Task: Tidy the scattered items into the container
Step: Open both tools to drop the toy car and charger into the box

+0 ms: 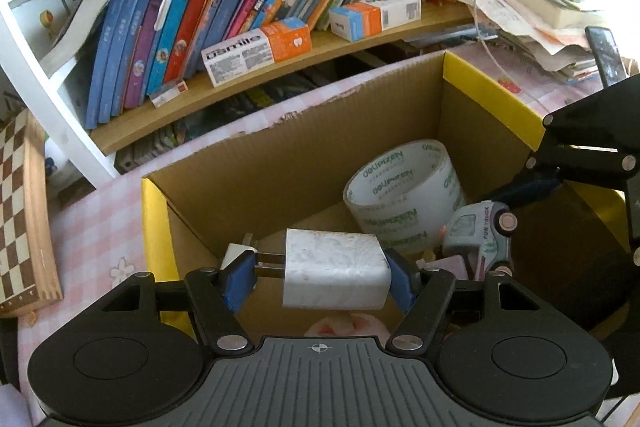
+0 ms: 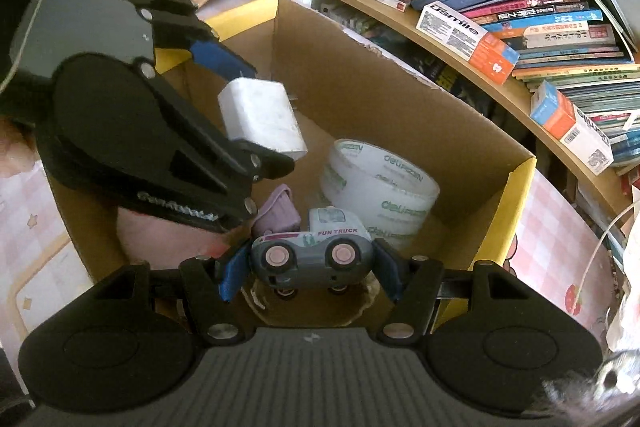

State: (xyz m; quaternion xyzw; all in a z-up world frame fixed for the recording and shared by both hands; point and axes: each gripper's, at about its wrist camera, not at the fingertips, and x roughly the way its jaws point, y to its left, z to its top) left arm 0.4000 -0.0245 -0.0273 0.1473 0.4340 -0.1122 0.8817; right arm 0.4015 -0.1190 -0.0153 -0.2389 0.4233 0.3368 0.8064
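Observation:
My left gripper [image 1: 320,277] is shut on a white plug charger [image 1: 336,275] and holds it over the open cardboard box [image 1: 288,155]; the charger also shows in the right wrist view [image 2: 260,119]. My right gripper [image 2: 306,269] is shut on a grey toy truck [image 2: 312,251] marked FUN TRUCK, held inside the box [image 2: 360,75]; the truck also shows in the left wrist view [image 1: 480,239]. A roll of clear tape [image 1: 404,195] and a small pink item [image 2: 278,213] lie in the box.
A bookshelf [image 1: 240,79] with leaning books and small cartons stands right behind the box. A chessboard [image 1: 20,219] lies at the left on the pink checked tablecloth [image 1: 100,223]. A pile of papers [image 1: 532,23] and a phone [image 1: 606,55] sit at the right.

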